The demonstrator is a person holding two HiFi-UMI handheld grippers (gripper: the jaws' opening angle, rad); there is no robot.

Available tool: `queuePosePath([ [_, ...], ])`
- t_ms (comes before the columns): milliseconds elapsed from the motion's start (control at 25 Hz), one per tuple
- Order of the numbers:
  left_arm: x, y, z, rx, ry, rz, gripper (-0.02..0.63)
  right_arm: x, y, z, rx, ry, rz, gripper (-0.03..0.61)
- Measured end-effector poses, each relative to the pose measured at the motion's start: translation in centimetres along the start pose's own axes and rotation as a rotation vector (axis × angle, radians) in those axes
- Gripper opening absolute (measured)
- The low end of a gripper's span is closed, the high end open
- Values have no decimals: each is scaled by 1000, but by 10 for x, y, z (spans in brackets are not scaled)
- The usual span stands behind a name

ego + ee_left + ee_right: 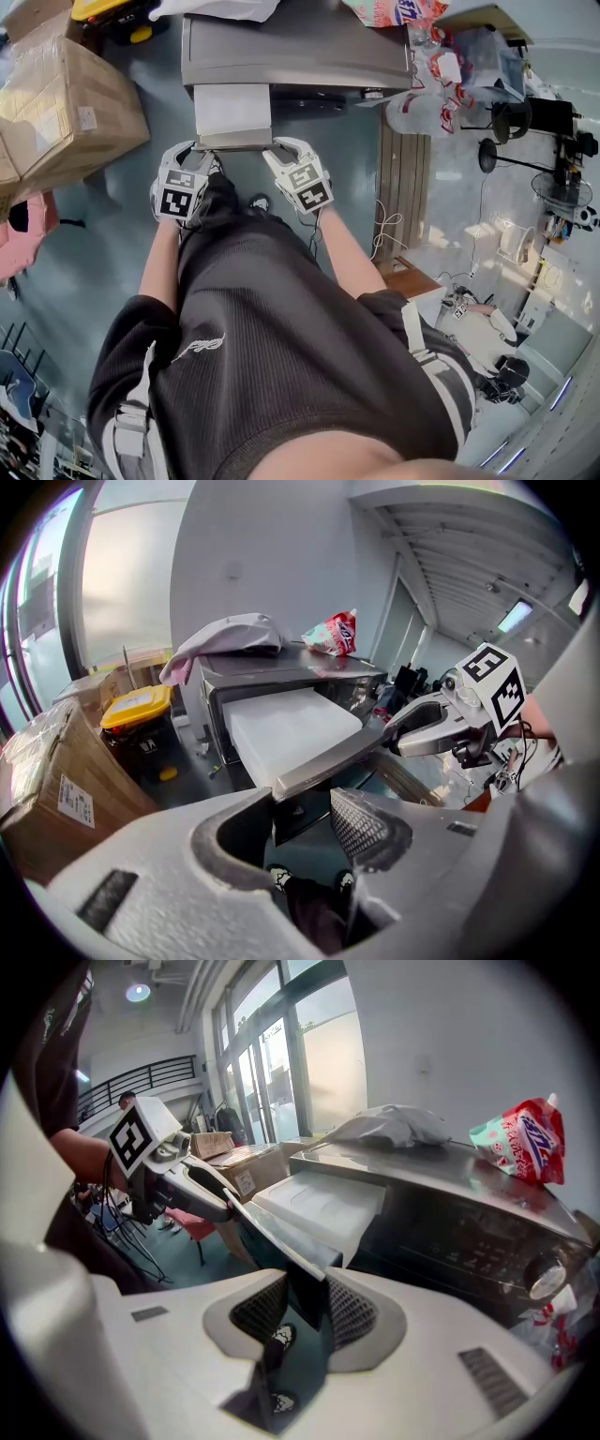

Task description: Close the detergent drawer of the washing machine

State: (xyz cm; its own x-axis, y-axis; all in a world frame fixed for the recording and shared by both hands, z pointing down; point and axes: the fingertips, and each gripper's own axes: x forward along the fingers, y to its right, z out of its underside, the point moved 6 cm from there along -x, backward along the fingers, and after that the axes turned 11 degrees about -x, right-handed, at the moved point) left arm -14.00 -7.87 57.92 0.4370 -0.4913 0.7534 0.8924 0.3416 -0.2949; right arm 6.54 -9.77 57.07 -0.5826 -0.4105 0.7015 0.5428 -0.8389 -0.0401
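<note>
My left gripper (197, 150) and right gripper (289, 147) each clamp an end of the white plastic detergent drawer (232, 112), which stands well out of the grey steel washing machine (300, 47). I should push evenly, straight in.

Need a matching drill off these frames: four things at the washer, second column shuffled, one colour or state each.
Things:
1. detergent drawer
2. cloth
3. pouch
4. bin lid

Colour or state:
a. yellow
b. pulled out
c. red and teal
d. pale, draped on the washing machine

Pairs: 1-b, 2-d, 3-c, 4-a
</note>
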Motion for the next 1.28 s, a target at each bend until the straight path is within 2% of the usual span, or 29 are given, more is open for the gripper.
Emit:
queuePosePath([
  [200,3,-5,-6,2,3,2,199,4,6,-6,-3,6,12,121],
  [440,8,-9,-10,-1,-3,4,198,10,7,-1,10,-28,-16,123],
  [760,12,-14,-19,0,-4,5,199,14,18,-12,1,-7,6,123],
  [1280,20,-24,-35,-4,-1,-8,199,24,30,-18,2,-18,-6,123],
])
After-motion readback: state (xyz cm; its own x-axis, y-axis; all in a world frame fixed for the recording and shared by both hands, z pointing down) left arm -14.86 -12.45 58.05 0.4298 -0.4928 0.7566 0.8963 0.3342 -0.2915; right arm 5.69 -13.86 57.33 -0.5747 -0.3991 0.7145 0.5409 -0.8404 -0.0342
